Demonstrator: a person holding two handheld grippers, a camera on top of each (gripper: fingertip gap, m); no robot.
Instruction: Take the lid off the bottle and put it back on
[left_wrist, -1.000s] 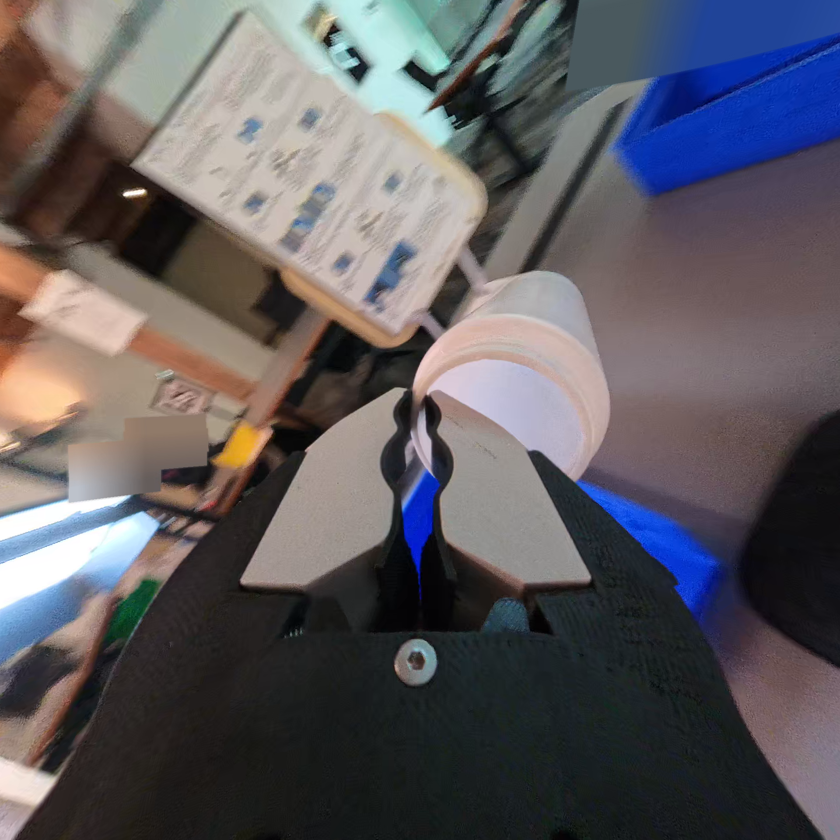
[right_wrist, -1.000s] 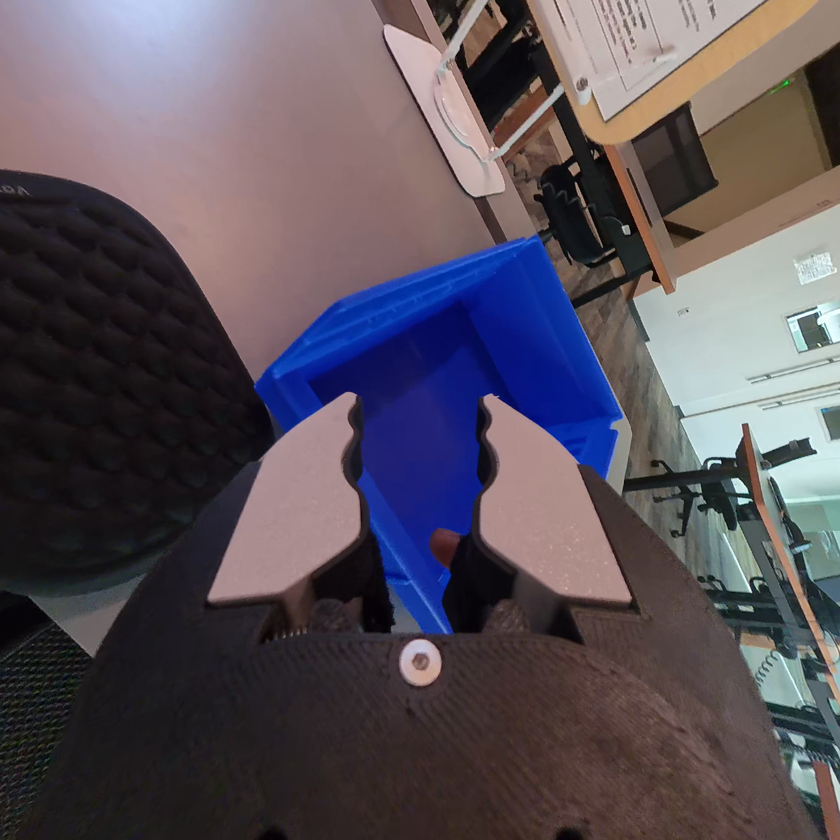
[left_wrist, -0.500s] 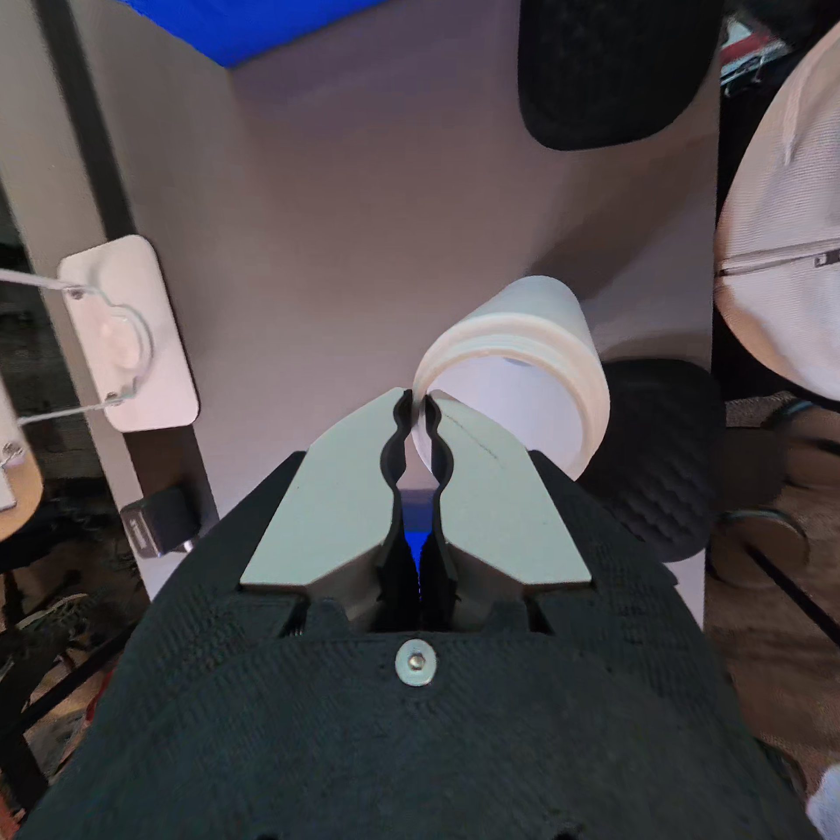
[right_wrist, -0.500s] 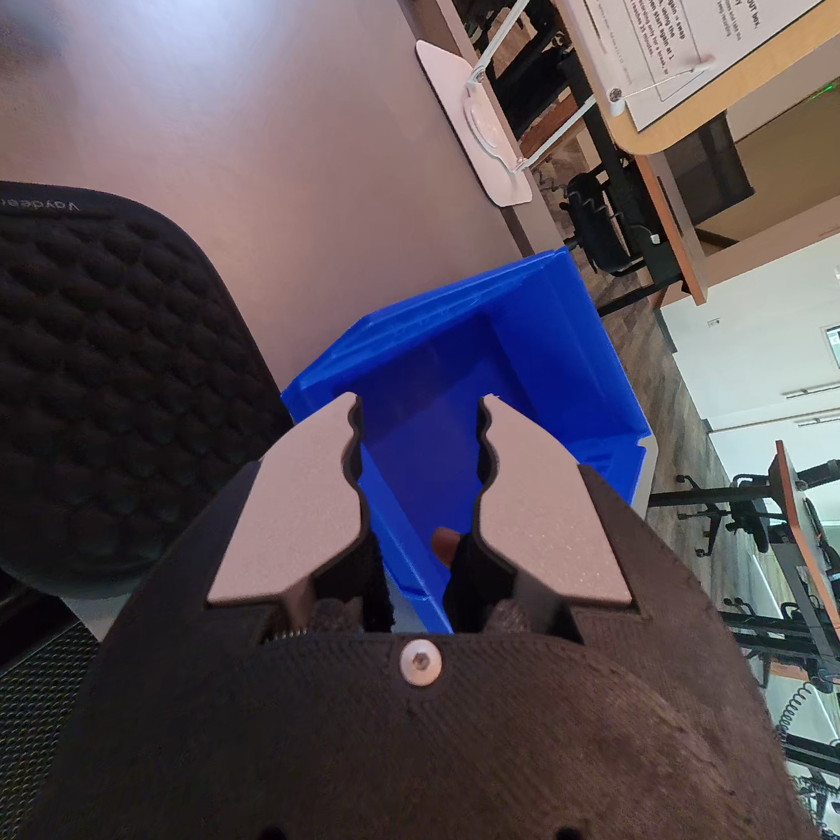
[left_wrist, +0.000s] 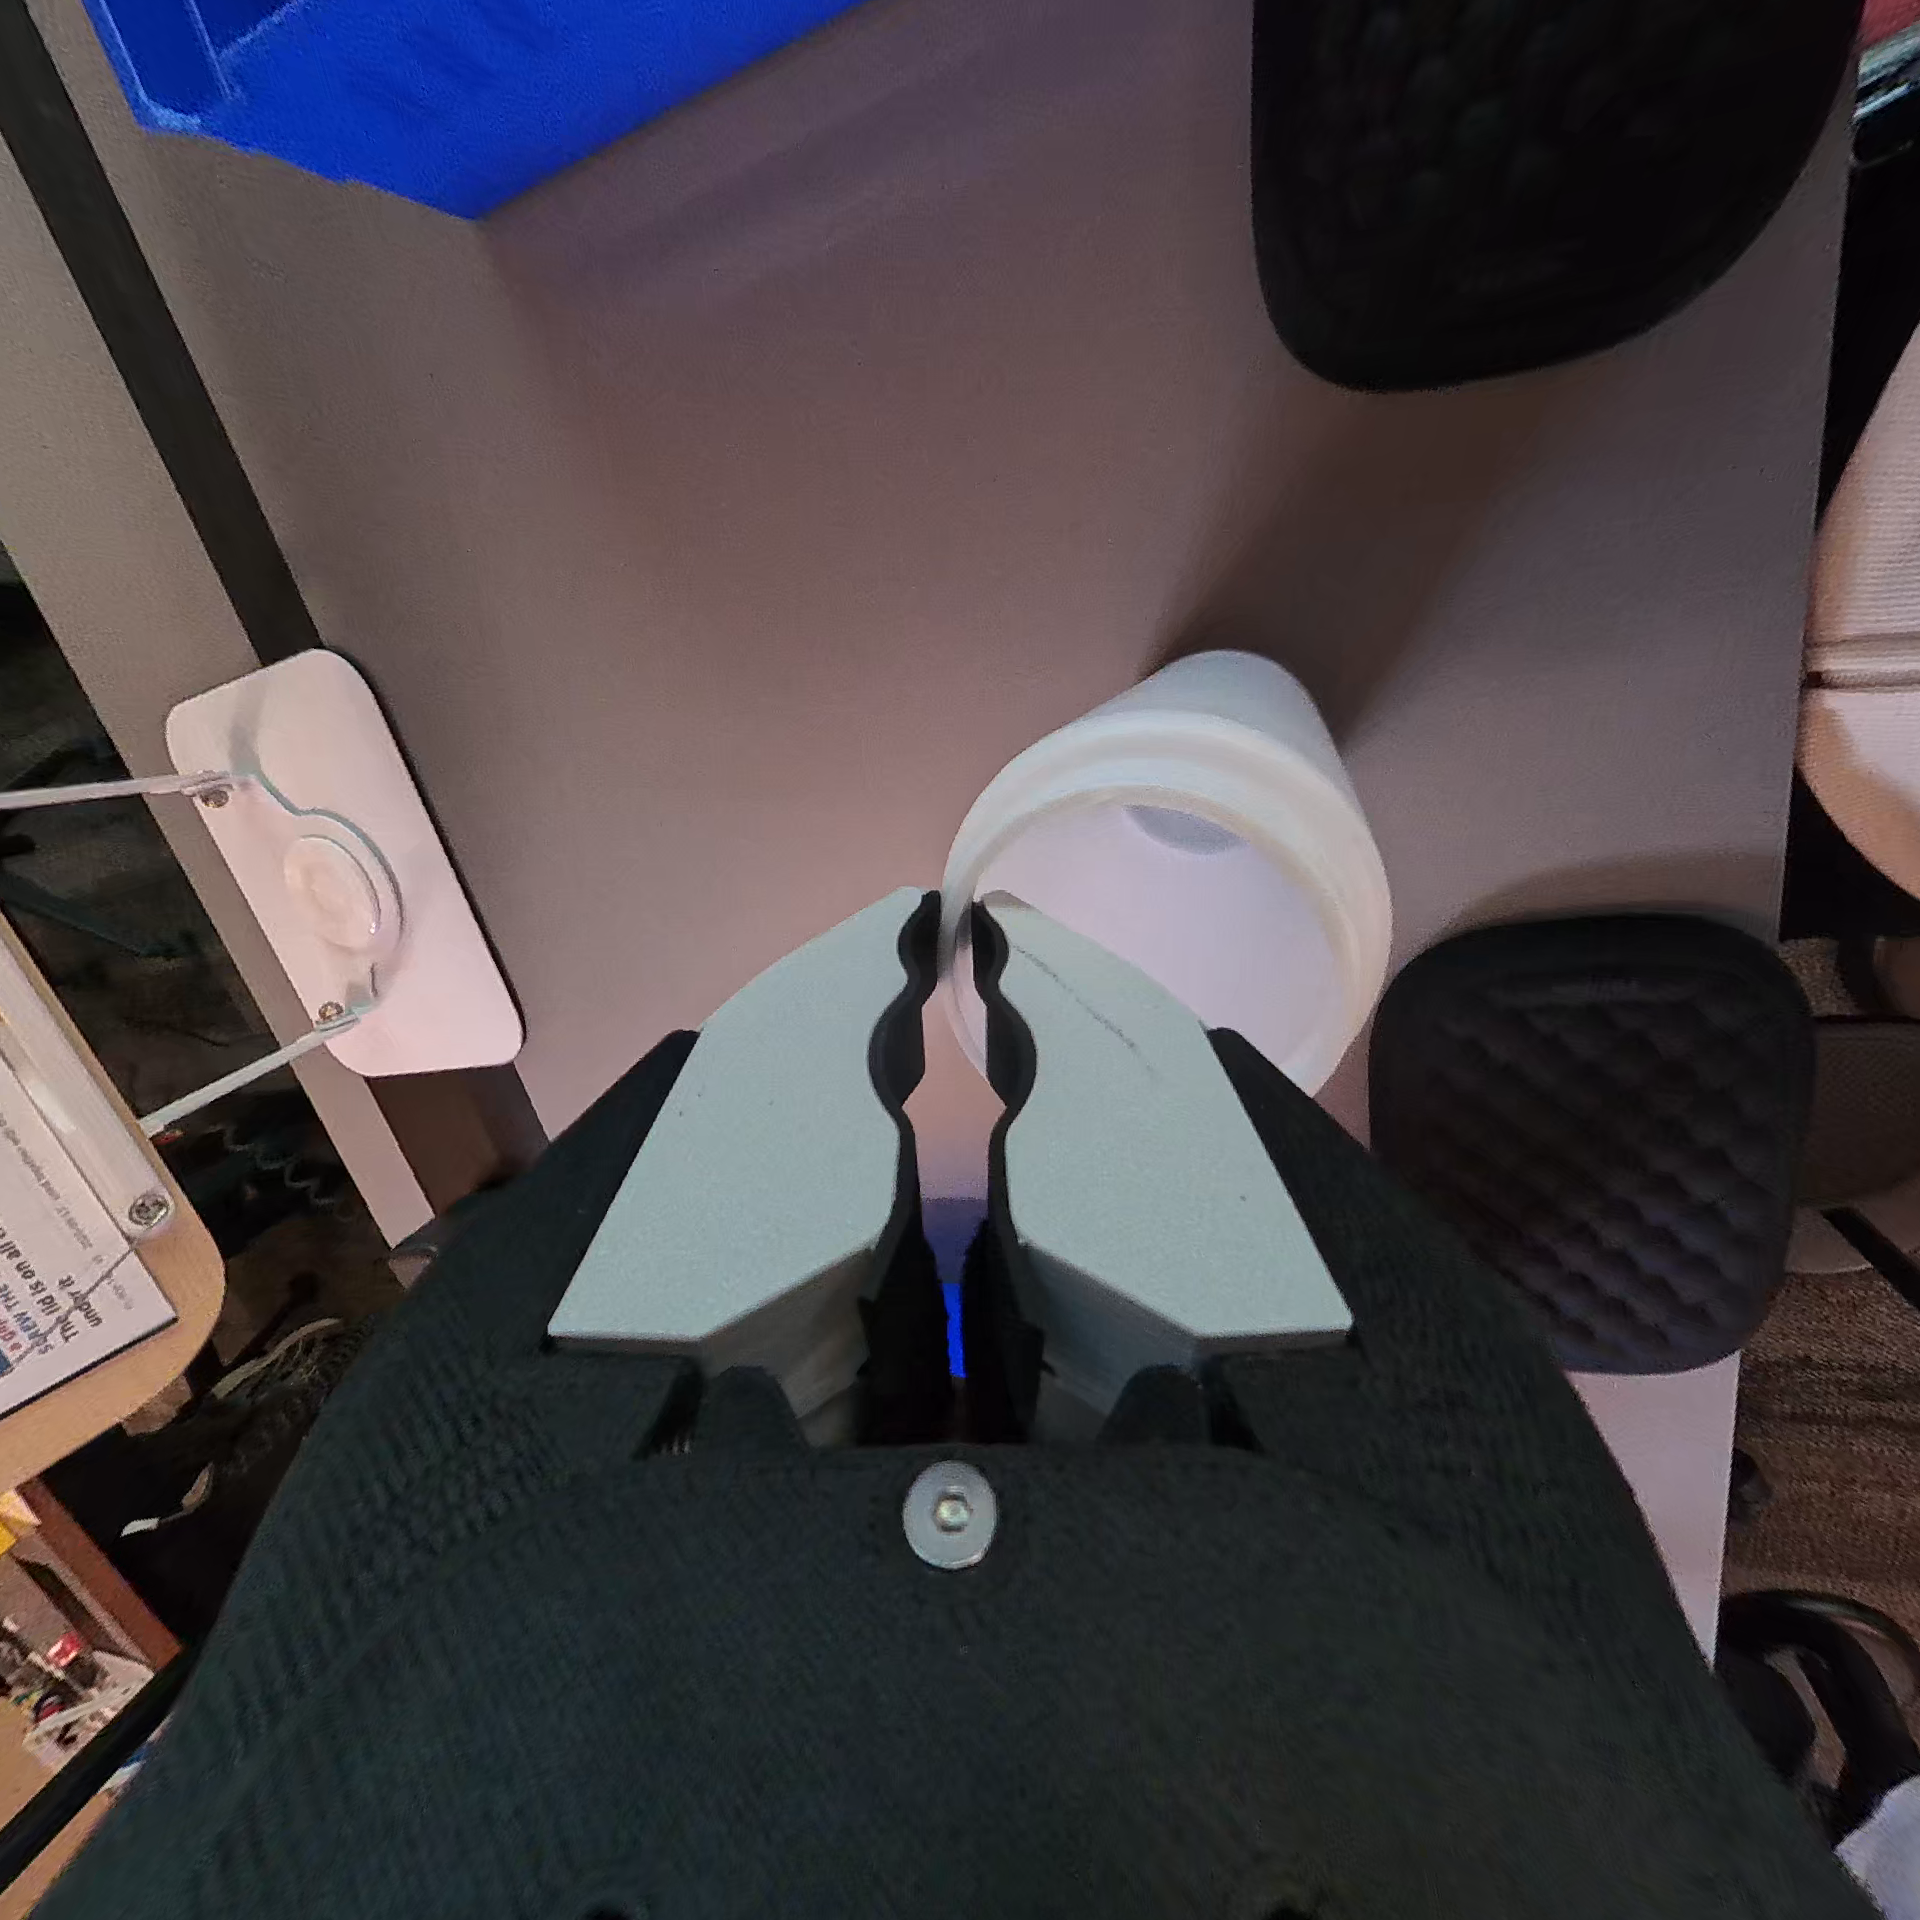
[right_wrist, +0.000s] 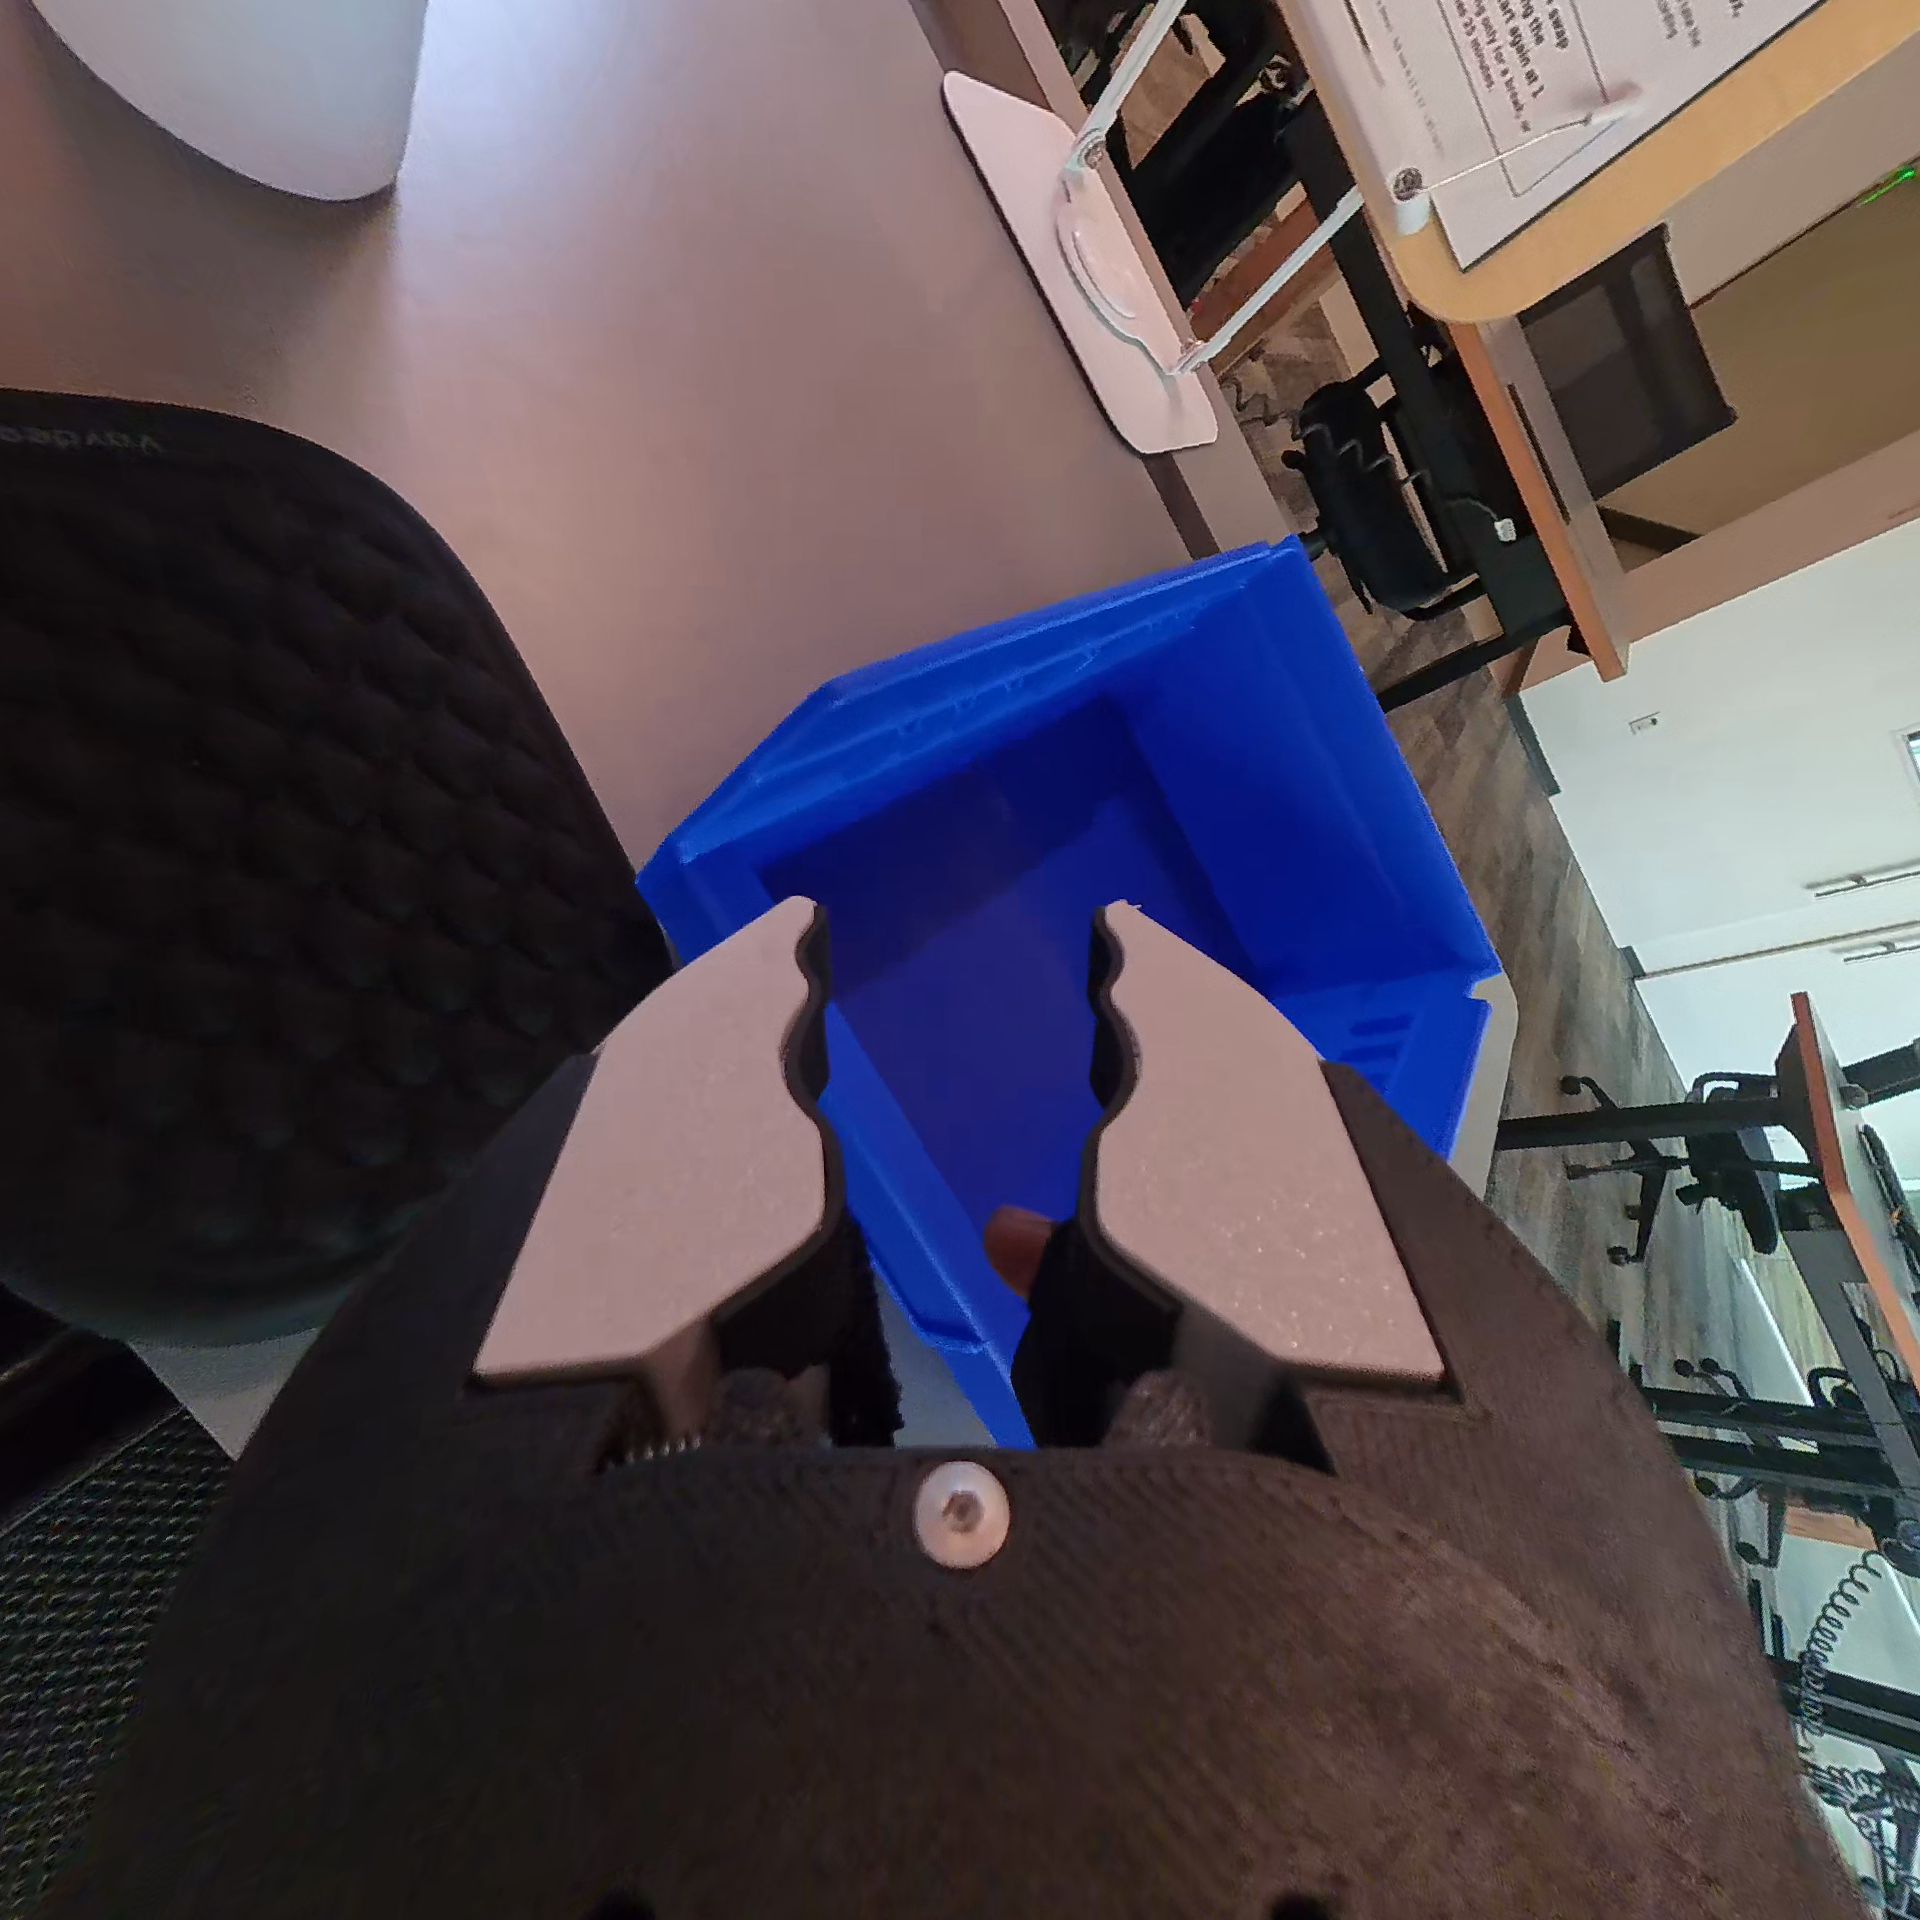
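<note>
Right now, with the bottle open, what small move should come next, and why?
Probably stand the bottle upright on the table. The left gripper pinches only its rim, so the hold looks weak, its mouth is uncapped, and the right gripper is open and empty.

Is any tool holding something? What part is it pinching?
The left tool pinches the bottle by the rim of its open mouth. The right tool is open and holds nothing.

Each hand-held gripper (left_wrist: 951, 925) (right_wrist: 956, 925) has grey fingers, textured black body, silver screw.
</note>
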